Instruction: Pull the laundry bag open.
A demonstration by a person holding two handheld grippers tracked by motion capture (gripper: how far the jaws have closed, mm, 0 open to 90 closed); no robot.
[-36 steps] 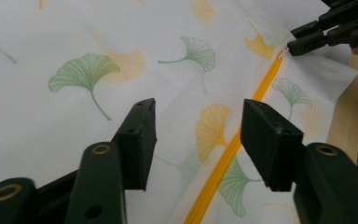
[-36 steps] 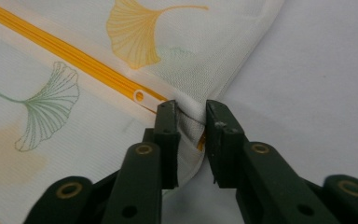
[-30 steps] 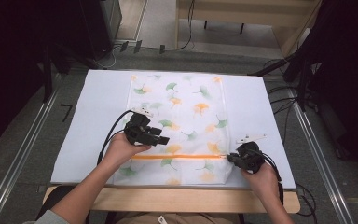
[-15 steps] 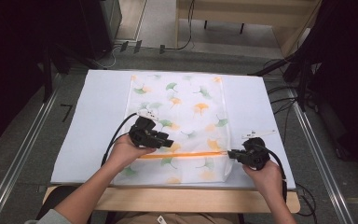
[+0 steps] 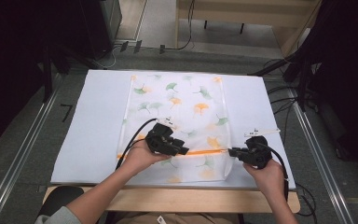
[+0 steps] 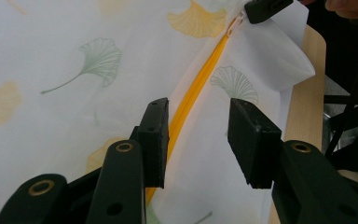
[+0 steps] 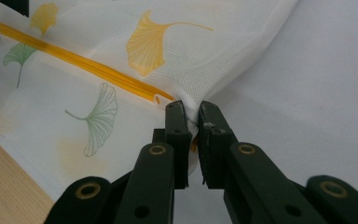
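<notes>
The right gripper (image 7: pixel 192 122) pinches the edge of the ginkgo-print bag (image 5: pixel 177 112) flat on the table, and the left gripper (image 6: pixel 198 135) — jaws spread — straddles the orange zipper (image 6: pixel 193 91); best keep the fabric taut.

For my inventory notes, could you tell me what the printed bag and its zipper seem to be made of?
Bag: thin, matte, semi-sheer white fabric, probably a synthetic mesh; a fine weave shows and it folds softly. Zipper: glossy orange, likely plastic.
</notes>
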